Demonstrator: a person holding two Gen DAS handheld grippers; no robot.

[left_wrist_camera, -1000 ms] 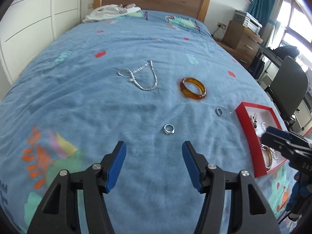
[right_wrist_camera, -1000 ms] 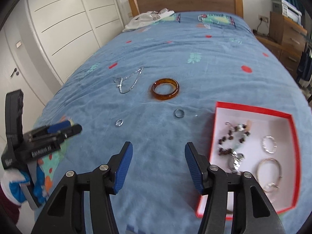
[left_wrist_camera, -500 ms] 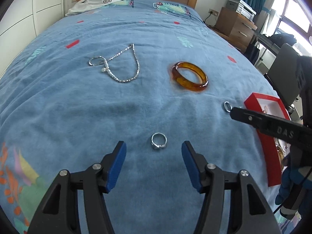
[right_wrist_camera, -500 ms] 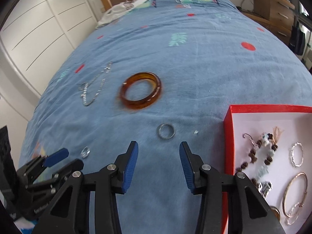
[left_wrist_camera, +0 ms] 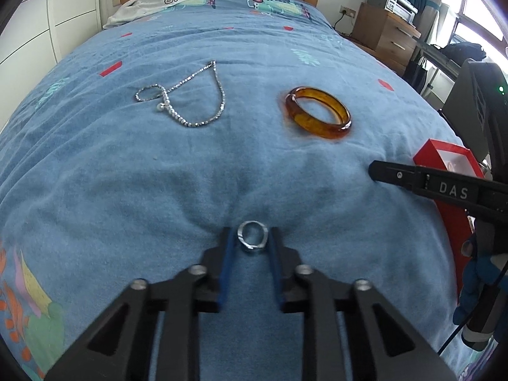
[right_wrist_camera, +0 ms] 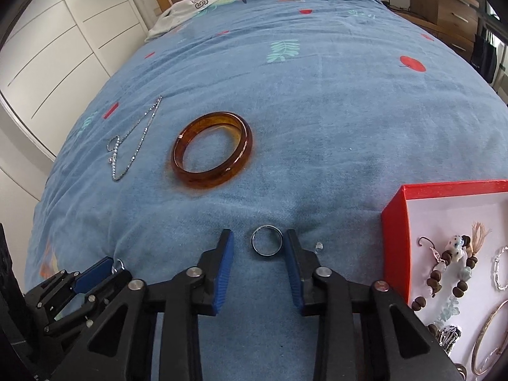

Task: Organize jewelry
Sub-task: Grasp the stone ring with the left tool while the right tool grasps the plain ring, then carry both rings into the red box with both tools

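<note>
My left gripper [left_wrist_camera: 250, 241] is pressed into the blue bedspread with its jaws closed in on a small silver ring [left_wrist_camera: 253, 236]. My right gripper [right_wrist_camera: 257, 243] is down on the bed, open, with a dark band ring [right_wrist_camera: 266, 244] lying between its fingers and a gap on each side. An amber bangle [left_wrist_camera: 317, 112] and a silver chain necklace [left_wrist_camera: 187, 100] lie farther up the bed. The bangle [right_wrist_camera: 212, 154] and necklace [right_wrist_camera: 133, 141] also show in the right wrist view. A red box [right_wrist_camera: 393, 219] holds several bracelets and a beaded piece.
A tiny clear stud [right_wrist_camera: 318, 247] lies just right of my right gripper. White clothing [left_wrist_camera: 152, 3] lies at the headboard. A wooden dresser [left_wrist_camera: 385, 35] and a dark chair [left_wrist_camera: 476, 95] stand to the right of the bed. White wardrobes [right_wrist_camera: 47, 63] stand on the left.
Both grippers have dropped down to the bed. The left jaws have narrowed tightly around the silver ring. The right jaws now straddle the dark band ring.
</note>
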